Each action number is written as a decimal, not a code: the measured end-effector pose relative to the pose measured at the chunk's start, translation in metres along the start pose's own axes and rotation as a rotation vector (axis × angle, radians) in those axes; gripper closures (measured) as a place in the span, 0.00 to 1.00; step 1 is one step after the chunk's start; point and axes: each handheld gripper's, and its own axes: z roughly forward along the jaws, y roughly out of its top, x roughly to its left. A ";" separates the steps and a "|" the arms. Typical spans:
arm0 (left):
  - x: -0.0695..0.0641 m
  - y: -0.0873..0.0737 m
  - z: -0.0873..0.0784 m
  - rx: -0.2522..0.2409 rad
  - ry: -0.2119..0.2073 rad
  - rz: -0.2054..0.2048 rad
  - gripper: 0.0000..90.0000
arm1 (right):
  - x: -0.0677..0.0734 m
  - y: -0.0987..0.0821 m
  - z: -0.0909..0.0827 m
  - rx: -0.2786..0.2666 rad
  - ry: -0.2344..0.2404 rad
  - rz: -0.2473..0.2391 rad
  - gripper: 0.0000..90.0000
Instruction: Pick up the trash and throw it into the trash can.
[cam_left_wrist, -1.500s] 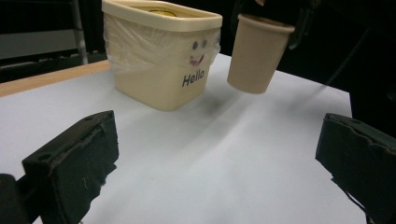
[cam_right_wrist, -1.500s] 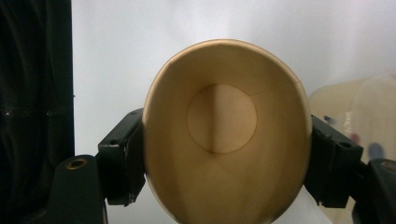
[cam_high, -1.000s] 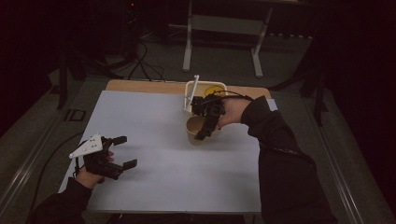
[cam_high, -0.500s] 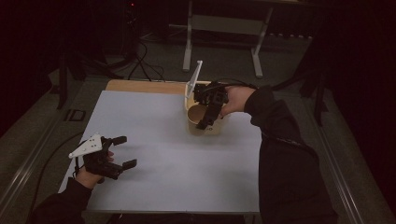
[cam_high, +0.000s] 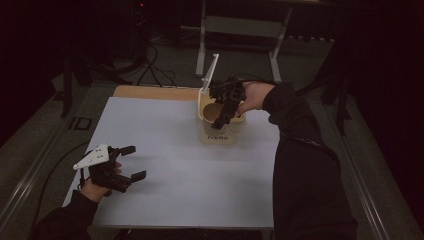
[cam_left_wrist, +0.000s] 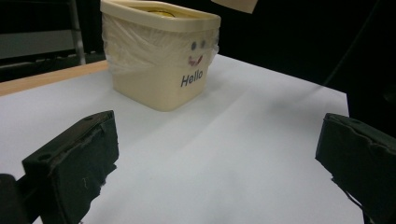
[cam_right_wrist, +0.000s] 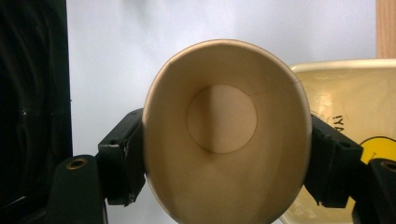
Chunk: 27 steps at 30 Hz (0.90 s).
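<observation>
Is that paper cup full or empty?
Empty: in the right gripper view the paper cup shows its bare brown bottom, squeezed oval between the right gripper's fingers.

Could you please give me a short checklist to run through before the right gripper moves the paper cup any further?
1. Grip on the cup: the right gripper is shut on the paper cup, jaws pressing both sides, its rim squeezed oval: ok.
2. Cup contents: the inside looks empty: ok.
3. Cup off the table: it is held up beside the cream bin: ok.
4. Bin upright: it stands on the table with "Hello" facing out: ok.
5. Room inside the bin: something yellow lies in it; how full, cannot tell.
6. Left gripper out of the way: open, far from the bin: ok.
</observation>
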 end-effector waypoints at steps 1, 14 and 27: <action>0.000 0.000 0.000 0.001 0.000 0.000 0.01 | -0.002 0.000 -0.001 0.002 0.002 0.000 0.29; 0.000 0.000 -0.001 0.003 -0.002 0.003 0.01 | -0.017 0.002 -0.012 0.013 -0.018 0.004 0.29; -0.002 -0.001 -0.007 -0.014 0.008 -0.007 0.01 | -0.037 0.004 -0.017 0.025 -0.023 0.027 0.29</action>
